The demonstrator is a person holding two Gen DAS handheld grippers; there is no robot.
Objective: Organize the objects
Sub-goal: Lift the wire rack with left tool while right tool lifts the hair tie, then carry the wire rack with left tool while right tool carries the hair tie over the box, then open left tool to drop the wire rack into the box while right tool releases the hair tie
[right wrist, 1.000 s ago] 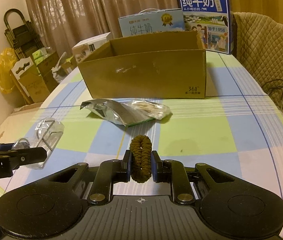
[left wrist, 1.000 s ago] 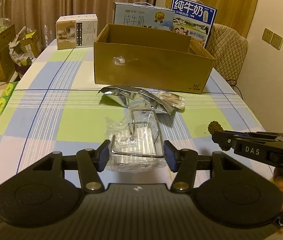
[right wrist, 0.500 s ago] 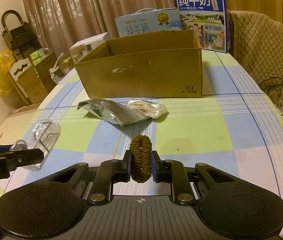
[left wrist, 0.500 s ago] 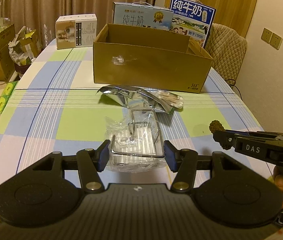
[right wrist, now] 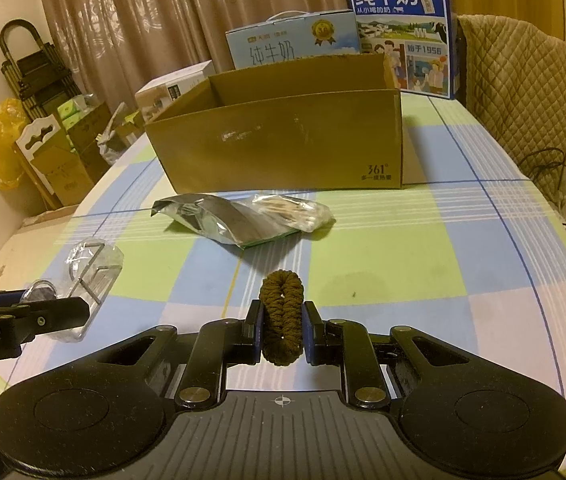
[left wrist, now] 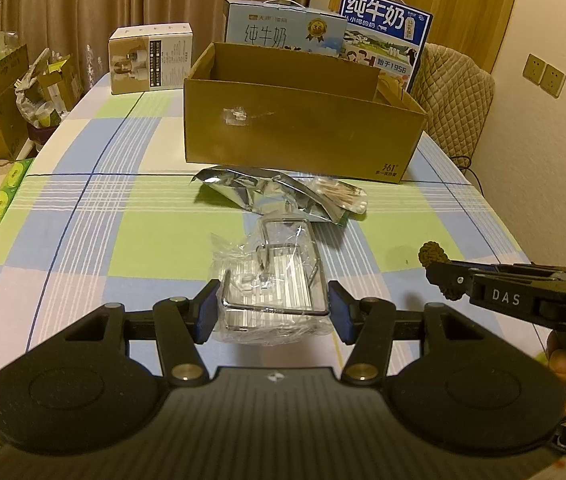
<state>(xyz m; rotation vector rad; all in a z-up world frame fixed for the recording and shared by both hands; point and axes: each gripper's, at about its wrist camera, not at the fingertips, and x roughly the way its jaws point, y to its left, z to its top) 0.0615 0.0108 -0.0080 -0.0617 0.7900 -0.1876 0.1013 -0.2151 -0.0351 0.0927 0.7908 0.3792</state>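
Your left gripper (left wrist: pixel 273 312) is clamped on a chrome wire rack sealed in clear crinkled plastic (left wrist: pixel 273 292), and your right gripper (right wrist: pixel 283 330) is closed tight on a brown braided fabric hair tie (right wrist: pixel 281 316) — both items are carried above the blue, green and white checked tablecloth (right wrist: pixel 383 268), on the near side of the open brown cardboard box (right wrist: pixel 283 140). Just in front of that box lie a crumpled silver foil pouch (right wrist: pixel 207 218) and, touching it, a clear packet of cotton swabs (right wrist: pixel 295 212) — well clear of both held items.

Brown curtains (left wrist: pixel 83 12) behind a checked table (left wrist: pixel 83 216); quilted chair (left wrist: pixel 455 104) right.
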